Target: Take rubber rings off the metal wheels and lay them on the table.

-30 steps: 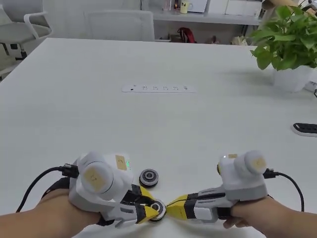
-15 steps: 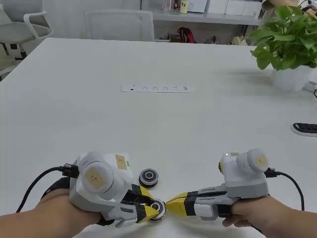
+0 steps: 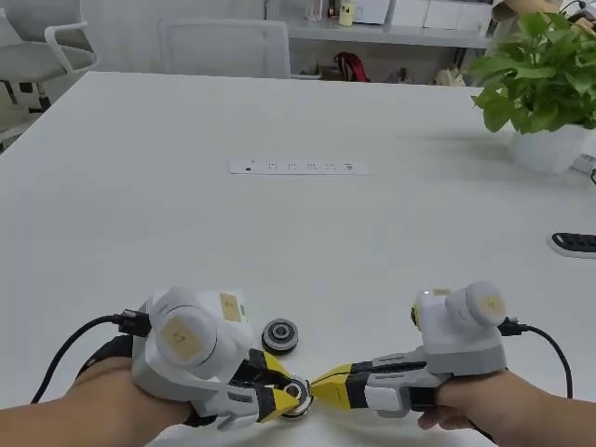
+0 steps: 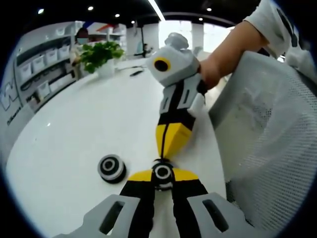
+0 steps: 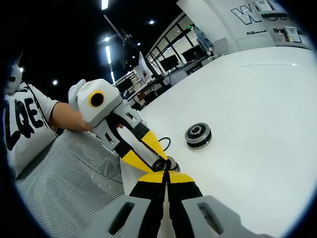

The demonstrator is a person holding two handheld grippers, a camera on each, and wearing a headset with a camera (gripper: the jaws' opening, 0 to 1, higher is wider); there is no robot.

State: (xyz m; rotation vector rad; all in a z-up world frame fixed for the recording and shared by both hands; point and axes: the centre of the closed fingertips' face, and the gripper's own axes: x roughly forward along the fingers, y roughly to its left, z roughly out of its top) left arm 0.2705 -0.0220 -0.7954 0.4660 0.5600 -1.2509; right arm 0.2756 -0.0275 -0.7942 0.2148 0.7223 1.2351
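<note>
- Currently, white tabletop [image 3: 298,233] is carrying the work at its near edge.
- Left gripper [image 3: 291,393] is clamping a small silver metal wheel with black rubber ring [image 3: 299,391], probably bracing it.
- Right gripper [image 3: 318,386], jaws closed together, is nosing that wheel's rim; ring catch unclear.
- Second black-ringed metal wheel [image 3: 279,333] is lying flat nearby.
- Left gripper view is exposing the held wheel's face; head view is half hiding it.

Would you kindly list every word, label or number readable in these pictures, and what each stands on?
"LQE", partly cut off: on the person's white shirt.
"W", following letters blurred: on the far white wall.
Too small to read: markings on the long white power strip.
Too small to read: the tan sticker on the left hand-held gripper.
</note>
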